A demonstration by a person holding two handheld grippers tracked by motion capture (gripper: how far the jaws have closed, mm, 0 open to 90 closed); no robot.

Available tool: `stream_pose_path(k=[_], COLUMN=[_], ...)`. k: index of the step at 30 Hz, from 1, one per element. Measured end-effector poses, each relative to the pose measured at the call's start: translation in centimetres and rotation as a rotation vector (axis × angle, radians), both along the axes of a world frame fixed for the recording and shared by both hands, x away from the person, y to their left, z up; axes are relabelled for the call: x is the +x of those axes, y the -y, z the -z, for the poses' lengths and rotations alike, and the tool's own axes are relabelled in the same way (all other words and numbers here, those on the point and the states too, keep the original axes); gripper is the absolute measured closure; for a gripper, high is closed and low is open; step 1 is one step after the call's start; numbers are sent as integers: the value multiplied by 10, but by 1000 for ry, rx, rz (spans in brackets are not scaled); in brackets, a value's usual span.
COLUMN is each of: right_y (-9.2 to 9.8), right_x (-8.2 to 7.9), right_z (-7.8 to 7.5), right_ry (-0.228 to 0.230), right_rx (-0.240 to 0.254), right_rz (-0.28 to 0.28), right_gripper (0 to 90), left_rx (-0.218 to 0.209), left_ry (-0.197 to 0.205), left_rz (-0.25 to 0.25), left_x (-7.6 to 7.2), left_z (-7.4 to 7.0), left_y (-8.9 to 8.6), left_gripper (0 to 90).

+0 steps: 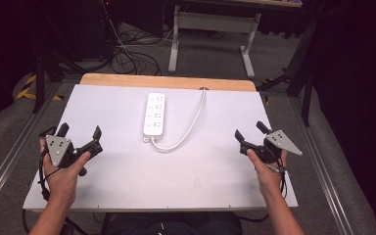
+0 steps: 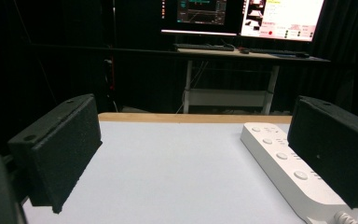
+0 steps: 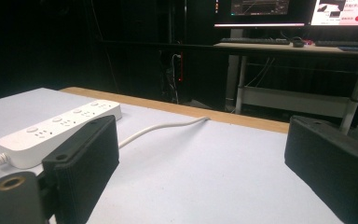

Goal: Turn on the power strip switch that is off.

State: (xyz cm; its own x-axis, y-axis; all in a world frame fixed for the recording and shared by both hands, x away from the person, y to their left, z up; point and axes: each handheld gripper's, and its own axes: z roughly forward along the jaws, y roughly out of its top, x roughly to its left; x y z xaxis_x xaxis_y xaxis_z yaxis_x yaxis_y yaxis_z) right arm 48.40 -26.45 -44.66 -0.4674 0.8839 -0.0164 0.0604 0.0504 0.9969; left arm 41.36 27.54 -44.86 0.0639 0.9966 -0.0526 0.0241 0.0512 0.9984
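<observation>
While its near end and cord are cut off behind the left gripper's jaw, the power strip lies ahead, between both spread, empty grippers. The right gripper hovers level, hand wrapped beneath.

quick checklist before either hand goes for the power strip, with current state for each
1. Left tongs open: ok, jaws wide apart in the left gripper view.
2. Right tongs open: ok.
3. Both tongs hold nothing: ok.
4. Power strip unobstructed on the white board: ok, lying flat, mid-table.
5. Cable out of the approach path: not ok for the near end, it loops there before running to the far edge.
6. Strip plugged in: cannot tell.
</observation>
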Motion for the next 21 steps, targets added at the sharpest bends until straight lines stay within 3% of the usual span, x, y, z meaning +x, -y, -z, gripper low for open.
stream_pose_path(k=[11, 15, 17, 19, 21], right_y=[1, 2, 2, 2, 3], right_x=[-2, -2, -3, -3, -3], right_z=[1, 1, 1, 2, 1], right_ry=[-6, -7, -9, -9, -8], right_rx=[0, 5, 9, 9, 10], right_rz=[3, 1, 4, 4, 5], right_gripper=[102, 102, 102, 101, 101], left_rx=[-9, -19, -14, -10, -16], left_ry=[-1, -13, -26, -53, -53], left_rz=[2, 2, 0, 12, 26], left_x=[4, 4, 4, 4, 3], left_z=[0, -1, -1, -2, -2], left_y=[3, 3, 2, 1, -1], left_gripper=[41, 103, 180, 309, 433])
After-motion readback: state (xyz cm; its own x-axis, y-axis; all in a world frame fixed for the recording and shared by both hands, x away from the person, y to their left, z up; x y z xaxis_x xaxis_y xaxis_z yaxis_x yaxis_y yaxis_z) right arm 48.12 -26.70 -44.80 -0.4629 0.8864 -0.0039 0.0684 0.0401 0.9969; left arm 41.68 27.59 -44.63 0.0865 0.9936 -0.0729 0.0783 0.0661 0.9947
